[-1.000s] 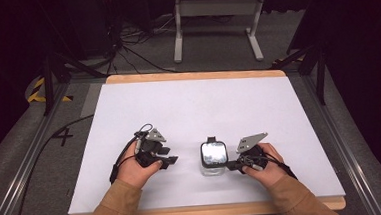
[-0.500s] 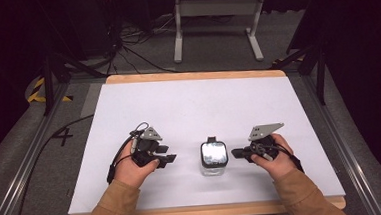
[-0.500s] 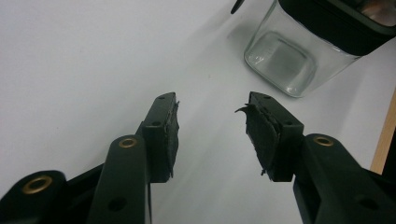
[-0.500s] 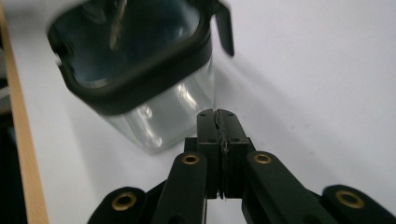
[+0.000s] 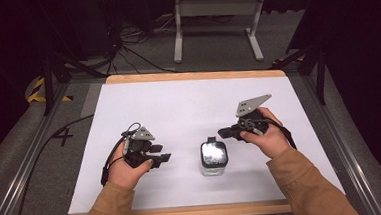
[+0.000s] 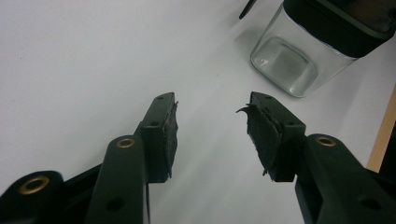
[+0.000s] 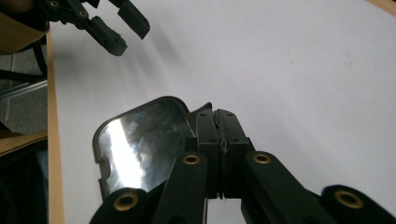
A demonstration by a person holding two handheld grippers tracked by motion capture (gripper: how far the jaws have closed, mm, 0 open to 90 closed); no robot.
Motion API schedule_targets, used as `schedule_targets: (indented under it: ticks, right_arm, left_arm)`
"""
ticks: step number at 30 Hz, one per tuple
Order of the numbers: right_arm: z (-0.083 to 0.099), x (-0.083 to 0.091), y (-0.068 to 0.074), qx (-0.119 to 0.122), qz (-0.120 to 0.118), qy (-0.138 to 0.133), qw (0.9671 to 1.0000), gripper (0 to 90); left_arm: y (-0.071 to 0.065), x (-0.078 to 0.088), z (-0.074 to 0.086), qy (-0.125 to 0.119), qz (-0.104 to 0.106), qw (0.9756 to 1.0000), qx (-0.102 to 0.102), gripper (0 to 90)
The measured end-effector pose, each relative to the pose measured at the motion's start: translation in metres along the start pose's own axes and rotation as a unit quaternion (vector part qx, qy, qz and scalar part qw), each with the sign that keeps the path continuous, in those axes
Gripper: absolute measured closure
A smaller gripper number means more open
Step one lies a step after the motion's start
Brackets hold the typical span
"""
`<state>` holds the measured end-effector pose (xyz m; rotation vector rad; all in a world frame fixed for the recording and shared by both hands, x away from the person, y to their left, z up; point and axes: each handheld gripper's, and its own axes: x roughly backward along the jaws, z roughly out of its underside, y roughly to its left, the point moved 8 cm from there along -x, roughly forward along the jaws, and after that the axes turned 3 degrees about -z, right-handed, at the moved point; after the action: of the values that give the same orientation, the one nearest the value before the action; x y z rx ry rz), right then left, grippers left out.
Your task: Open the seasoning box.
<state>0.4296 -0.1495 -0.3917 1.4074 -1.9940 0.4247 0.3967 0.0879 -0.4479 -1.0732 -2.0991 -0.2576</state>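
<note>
Where it rides, right gripper [image 7: 223, 140] overlooks jar lid [image 7: 140, 140].

We see a white table [image 5: 178, 108] with a wooden edge. A clear jar [image 5: 213, 158] with a dark lid stands on it.

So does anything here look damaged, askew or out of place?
One thing: the left gripper has a frayed pad, its edge torn and curling off the jaw in the left gripper view. The lidded glass jar stands upright on the white table, nothing spilled.
</note>
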Motion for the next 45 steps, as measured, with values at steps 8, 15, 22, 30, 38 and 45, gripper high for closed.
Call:
schedule_targets:
  ticks: [8, 15, 22, 30, 38, 45]
  right_arm:
    - [-0.011, -0.021, -0.003, 0.004, -0.013, 0.017, 0.9998, 89.5]
    - [-0.009, -0.028, -0.006, -0.002, -0.018, 0.026, 0.9995, 89.6]
    - [-0.007, -0.029, -0.007, -0.008, -0.019, 0.028, 0.9994, 89.2]
    - [-0.006, -0.029, -0.008, -0.015, -0.024, 0.024, 0.9993, 89.0]
    - [-0.006, -0.030, -0.009, -0.021, -0.021, 0.027, 0.9992, 89.7]
    - [-0.006, -0.030, -0.009, -0.026, -0.018, 0.030, 0.9991, 89.8]
  left_arm:
    - [-0.001, 0.000, 0.001, -0.001, 0.003, 1.0000, -0.001, 52.9]
    - [-0.003, -0.001, 0.000, 0.002, 0.006, 1.0000, -0.003, 52.8]
    - [-0.003, -0.001, 0.000, 0.002, 0.005, 1.0000, -0.004, 52.9]
    - [-0.004, -0.002, 0.000, 0.003, 0.006, 0.9999, -0.008, 52.8]
    - [-0.006, -0.004, -0.001, 0.004, 0.007, 0.9999, -0.007, 52.8]
    - [-0.008, -0.004, -0.001, 0.007, 0.010, 0.9999, -0.011, 52.8]
